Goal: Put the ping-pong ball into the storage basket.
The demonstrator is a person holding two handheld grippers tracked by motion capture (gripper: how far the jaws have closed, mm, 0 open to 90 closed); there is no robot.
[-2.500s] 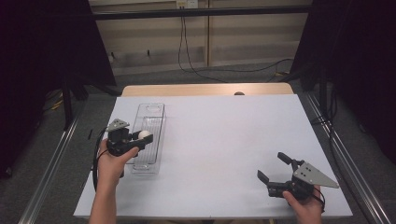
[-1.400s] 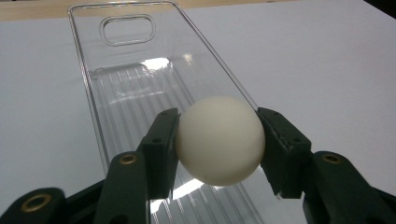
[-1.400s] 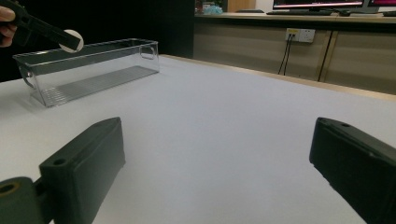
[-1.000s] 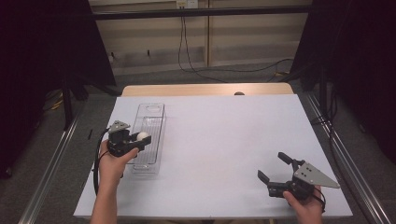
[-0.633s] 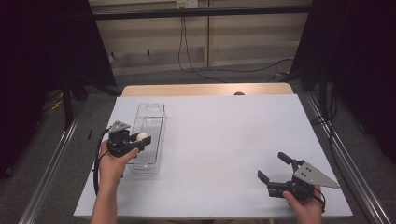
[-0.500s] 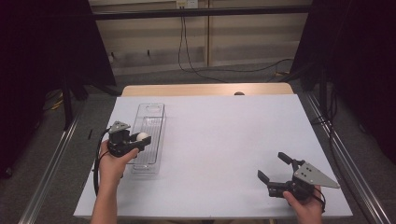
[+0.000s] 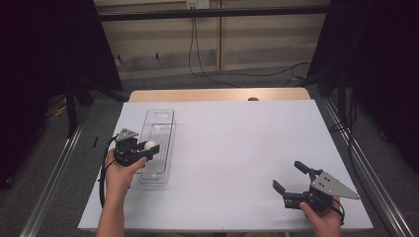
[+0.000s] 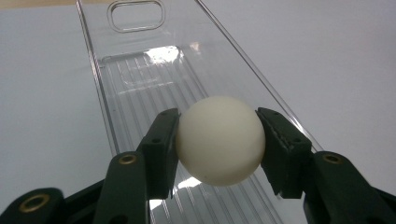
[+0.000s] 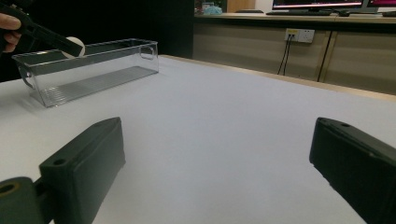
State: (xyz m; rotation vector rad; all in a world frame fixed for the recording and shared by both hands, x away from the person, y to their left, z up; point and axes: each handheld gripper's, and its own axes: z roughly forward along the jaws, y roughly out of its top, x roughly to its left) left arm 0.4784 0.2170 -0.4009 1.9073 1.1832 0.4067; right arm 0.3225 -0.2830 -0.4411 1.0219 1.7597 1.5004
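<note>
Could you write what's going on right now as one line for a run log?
left tool: shut on white ball | ball: above clear bin | right tool: open, holds nothing, over table

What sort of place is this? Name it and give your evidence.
Probably a lab or office recording station: a white-covered table inside a dark metal frame, wall sockets with hanging cables, and computer monitors on a rear counter.

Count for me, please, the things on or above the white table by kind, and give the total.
White ball: 1, held between the jaws of the left hand-held gripper above the bin.
Clear plastic bin: 1.
Hand-held grippers: 2, the left one and the right hand-held gripper, whose jaws stand apart with nothing between them.
Total: 4.
</note>
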